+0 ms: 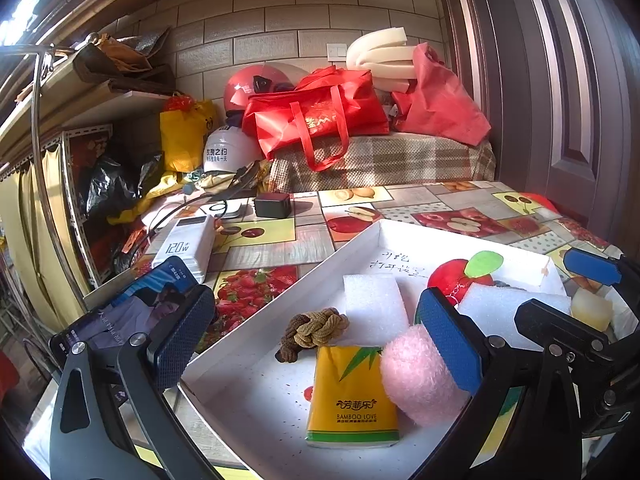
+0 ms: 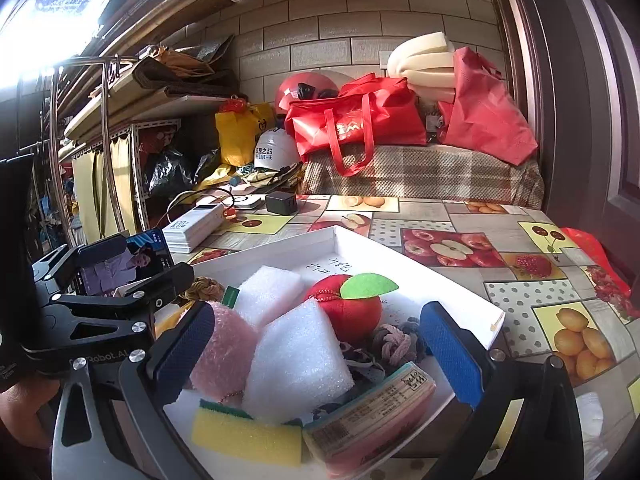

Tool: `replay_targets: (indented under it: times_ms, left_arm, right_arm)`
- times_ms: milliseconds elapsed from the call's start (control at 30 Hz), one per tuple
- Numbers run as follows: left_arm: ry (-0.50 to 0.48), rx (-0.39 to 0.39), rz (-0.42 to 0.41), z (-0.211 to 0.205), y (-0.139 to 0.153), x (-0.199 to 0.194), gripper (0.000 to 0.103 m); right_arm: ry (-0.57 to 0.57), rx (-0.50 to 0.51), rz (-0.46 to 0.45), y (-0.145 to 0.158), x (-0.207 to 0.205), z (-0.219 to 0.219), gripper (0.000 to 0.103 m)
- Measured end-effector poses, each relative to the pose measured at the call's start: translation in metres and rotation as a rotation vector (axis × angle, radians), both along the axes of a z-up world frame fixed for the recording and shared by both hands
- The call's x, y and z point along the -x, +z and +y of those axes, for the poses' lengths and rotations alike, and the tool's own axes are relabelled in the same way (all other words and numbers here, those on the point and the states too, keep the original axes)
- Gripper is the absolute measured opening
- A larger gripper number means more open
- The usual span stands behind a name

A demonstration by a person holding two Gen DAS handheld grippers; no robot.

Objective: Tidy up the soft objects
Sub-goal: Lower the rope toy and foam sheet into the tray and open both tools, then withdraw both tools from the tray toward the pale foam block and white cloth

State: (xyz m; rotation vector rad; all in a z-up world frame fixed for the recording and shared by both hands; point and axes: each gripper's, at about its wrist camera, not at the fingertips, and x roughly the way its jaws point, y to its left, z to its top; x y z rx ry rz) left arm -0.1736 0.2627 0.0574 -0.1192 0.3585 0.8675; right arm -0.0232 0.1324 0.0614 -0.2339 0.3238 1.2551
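White tray (image 1: pixel 256 320) holds the soft items: pink pompom (image 1: pixel 416 376) centre, tissue pack (image 1: pixel 352 396) at its 8 o'clock, foam block (image 2: pixel 298 360), plush apple (image 2: pixel 348 308) at 12. Likely gathered for sorting. Left gripper (image 1: pixel 316 344) and right gripper (image 2: pixel 316 356) gape wide, empty. Phone (image 1: pixel 132 312) crowds 9 o'clock.

Daylight enters from the upper left, blowing out that corner above the shelf (image 2: pixel 132 92); fisheye distortion bends the brick wall (image 1: pixel 280 20), and dark vignetting rings both views.
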Motion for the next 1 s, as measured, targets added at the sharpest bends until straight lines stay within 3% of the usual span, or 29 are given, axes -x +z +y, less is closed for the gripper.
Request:
replay_targets:
  times_ms: [233, 500, 1000]
  left_arm:
    - [0.019, -0.046, -0.033, -0.010, 0.005, 0.007, 0.103]
    - [0.032, -0.040, -0.038, -0.015, 0.004, 0.006, 0.103]
    - [-0.021, -0.054, -0.023, -0.055, 0.003, 0.003, 0.103]
  right_arm:
    - [0.000, -0.030, -0.015, 0.001, 0.002, -0.005, 0.103]
    - [0.003, -0.031, 0.003, 0.001, 0.003, -0.012, 0.103]
    - [0.044, -0.010, 0.008, -0.002, 0.012, -0.051, 0.103]
